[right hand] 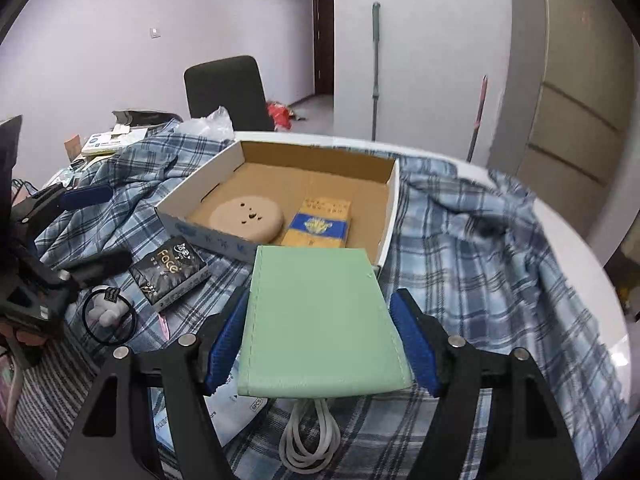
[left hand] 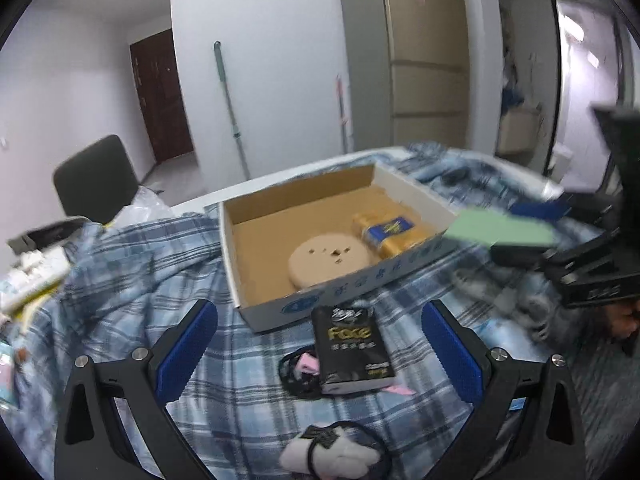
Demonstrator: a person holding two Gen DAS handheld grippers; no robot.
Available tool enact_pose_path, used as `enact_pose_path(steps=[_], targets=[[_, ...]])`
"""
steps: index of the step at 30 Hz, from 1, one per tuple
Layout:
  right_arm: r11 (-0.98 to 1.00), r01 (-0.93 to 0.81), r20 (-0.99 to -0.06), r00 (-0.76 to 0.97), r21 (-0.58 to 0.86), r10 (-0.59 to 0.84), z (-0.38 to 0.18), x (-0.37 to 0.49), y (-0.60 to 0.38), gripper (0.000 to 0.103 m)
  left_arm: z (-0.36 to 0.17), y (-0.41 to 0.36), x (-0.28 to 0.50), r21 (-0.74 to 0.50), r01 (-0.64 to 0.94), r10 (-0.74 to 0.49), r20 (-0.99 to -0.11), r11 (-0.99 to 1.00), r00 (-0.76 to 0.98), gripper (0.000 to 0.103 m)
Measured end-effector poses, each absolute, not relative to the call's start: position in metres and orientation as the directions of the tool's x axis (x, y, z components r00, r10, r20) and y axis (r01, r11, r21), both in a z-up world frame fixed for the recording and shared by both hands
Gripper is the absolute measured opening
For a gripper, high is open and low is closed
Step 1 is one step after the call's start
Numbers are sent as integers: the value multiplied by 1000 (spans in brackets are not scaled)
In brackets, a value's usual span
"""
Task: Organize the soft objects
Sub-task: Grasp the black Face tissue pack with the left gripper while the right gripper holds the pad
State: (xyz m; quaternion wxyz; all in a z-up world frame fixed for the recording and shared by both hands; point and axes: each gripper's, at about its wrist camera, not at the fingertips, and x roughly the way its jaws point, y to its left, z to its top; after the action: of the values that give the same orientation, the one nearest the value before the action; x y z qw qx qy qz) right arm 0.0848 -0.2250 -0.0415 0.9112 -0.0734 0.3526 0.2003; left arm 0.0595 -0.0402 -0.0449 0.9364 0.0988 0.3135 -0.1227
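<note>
An open cardboard box (left hand: 240, 272) (right hand: 390, 208) sits on a plaid cloth and holds a round beige pad (left hand: 326, 260) (right hand: 248, 216) and a yellow-blue tissue pack (left hand: 390, 232) (right hand: 320, 226). My right gripper (right hand: 320, 316) is shut on a flat green pouch (right hand: 320, 320) and holds it just before the box's near wall; the pouch (left hand: 504, 228) also shows at the box's right corner in the left wrist view. My left gripper (left hand: 320, 332) is open and empty over a black "Face" tissue pack (left hand: 352, 348) (right hand: 170, 274). A small plush with a black hair band (left hand: 332, 456) (right hand: 106, 308) lies near it.
The plaid cloth (right hand: 480, 264) covers a white table (right hand: 560, 216). A coiled white cable (right hand: 308, 436) lies below the pouch. Papers and boxes (right hand: 108, 142) sit at the far left. A black chair (right hand: 228, 88) and mop handles (right hand: 375, 68) stand behind the table.
</note>
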Motion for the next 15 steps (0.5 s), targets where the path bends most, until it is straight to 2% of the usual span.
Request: enact_pose_path(steps=[6,7,9,13,15], targets=[[913,-408,-626,705,27,334,-33,75,-231,70,-60,-62,71,141,370,-162,-718,918,676,103],[917,-399,-615,717,26,329,-32,73,-233,70,-63,-64,74,139,377,-159,-736,916,658,101],[923,-384,-595,737,21,320,-30,71,-234,70,-71,-68,81,130,383,-150,-771,914,618,89],[931,-364,-578,761,-7,293,-29,68,-233,70,-79,-69,89,110,363,-133,-802,925,582,88],[932,-363,-572,768,-22,286,-28,67,-231,70,-81,-69,91,114,356,-124,-806,928,579,83]])
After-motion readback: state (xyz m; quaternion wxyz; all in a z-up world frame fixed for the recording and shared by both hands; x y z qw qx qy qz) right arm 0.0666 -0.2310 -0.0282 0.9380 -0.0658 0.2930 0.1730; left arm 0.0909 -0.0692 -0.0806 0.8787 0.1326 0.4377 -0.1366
